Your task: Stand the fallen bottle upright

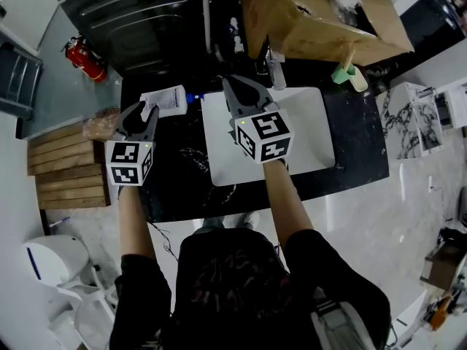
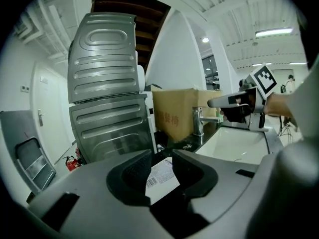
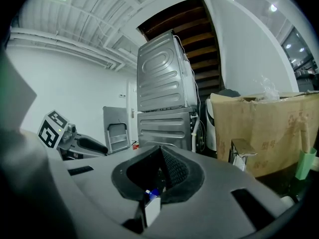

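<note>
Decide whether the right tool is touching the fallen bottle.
Apart. In the head view, a strip of bare dark counter shows between the right tool and the bottle lying on its side.

Person: black short-sleeved shirt (image 1: 241,283) with faint red print. Left gripper (image 1: 141,115) and right gripper (image 1: 235,84): grey shells, black ribbed pads (image 2: 137,171), each bearing a white cube (image 1: 264,137) with black square markers.

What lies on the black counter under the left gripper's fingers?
The fallen bottle, on its side, with its blue cap toward the sink. The left gripper covers part of its near end, so that part is hidden.
</note>
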Action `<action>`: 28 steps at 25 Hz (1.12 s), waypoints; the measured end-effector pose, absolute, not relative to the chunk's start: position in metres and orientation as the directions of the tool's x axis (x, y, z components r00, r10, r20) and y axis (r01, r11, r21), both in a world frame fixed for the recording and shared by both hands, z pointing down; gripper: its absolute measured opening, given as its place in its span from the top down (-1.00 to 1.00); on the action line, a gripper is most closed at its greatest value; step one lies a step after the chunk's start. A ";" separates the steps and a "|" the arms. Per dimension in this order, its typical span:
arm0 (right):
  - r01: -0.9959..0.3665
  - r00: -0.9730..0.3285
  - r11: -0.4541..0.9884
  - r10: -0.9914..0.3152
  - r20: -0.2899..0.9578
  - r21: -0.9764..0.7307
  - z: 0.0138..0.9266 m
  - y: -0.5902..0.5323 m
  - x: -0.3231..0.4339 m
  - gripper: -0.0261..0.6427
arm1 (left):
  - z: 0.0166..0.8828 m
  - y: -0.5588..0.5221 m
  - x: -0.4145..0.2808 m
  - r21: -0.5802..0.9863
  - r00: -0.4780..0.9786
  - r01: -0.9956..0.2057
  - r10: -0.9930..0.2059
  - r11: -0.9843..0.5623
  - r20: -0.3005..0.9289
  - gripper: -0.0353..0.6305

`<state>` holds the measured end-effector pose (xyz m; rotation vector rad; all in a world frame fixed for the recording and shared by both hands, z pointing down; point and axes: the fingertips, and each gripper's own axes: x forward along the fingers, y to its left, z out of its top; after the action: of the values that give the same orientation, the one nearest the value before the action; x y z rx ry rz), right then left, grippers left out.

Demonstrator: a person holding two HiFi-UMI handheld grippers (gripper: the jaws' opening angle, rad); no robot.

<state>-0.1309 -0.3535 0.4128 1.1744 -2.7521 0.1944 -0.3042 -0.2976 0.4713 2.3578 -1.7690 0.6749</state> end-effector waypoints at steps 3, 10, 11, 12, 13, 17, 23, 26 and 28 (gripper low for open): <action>-0.724 -0.685 0.687 -0.704 0.188 -0.065 0.416 -0.354 -0.134 0.89 | 0.485 -0.301 -0.301 -0.235 0.254 -0.884 -0.837 -0.404 0.484 0.35; -0.730 -0.678 0.679 -0.706 0.206 -0.074 0.427 -0.361 -0.133 0.89 | 0.511 -0.317 -0.296 -0.349 0.290 -0.722 -0.719 -0.597 0.632 -0.01; -0.732 -0.676 0.677 -0.707 0.207 -0.075 0.428 -0.362 -0.132 0.89 | 0.517 -0.319 -0.295 -0.357 0.291 -0.693 -0.697 -0.626 0.655 -0.04; -0.734 -0.674 0.675 -0.709 0.208 -0.075 0.429 -0.363 -0.131 0.89 | 0.522 -0.322 -0.293 -0.364 0.290 -0.664 -0.674 -0.653 0.680 -0.09; -0.735 -0.672 0.674 -0.710 0.210 -0.076 0.430 -0.365 -0.130 0.89 | 0.529 -0.323 -0.292 -0.365 0.290 -0.633 -0.647 -0.682 0.705 -0.13; -0.741 -0.665 0.666 -0.713 0.222 -0.081 0.437 -0.370 -0.128 0.89 | 0.555 -0.322 -0.287 -0.309 0.301 -0.512 -0.505 -0.801 0.809 -0.28; -0.749 -0.655 0.657 -0.716 0.243 -0.086 0.448 -0.375 -0.126 0.89 | 0.579 -0.332 -0.285 -0.279 0.269 -0.411 -0.407 -0.868 0.873 -0.35; -0.754 -0.649 0.651 -0.719 0.248 -0.086 0.450 -0.379 -0.125 0.89 | 0.590 -0.337 -0.283 -0.257 0.250 -0.377 -0.365 -0.890 0.897 -0.35; -0.759 -0.644 0.645 -0.723 0.251 -0.086 0.451 -0.382 -0.124 0.89 | 0.596 -0.342 -0.283 -0.252 0.242 -0.383 -0.360 -0.889 0.901 -0.35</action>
<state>-0.1245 -0.3816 0.4513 1.2163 -2.6701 0.2728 -0.2833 -0.3420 0.5959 2.4601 -0.7351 1.7750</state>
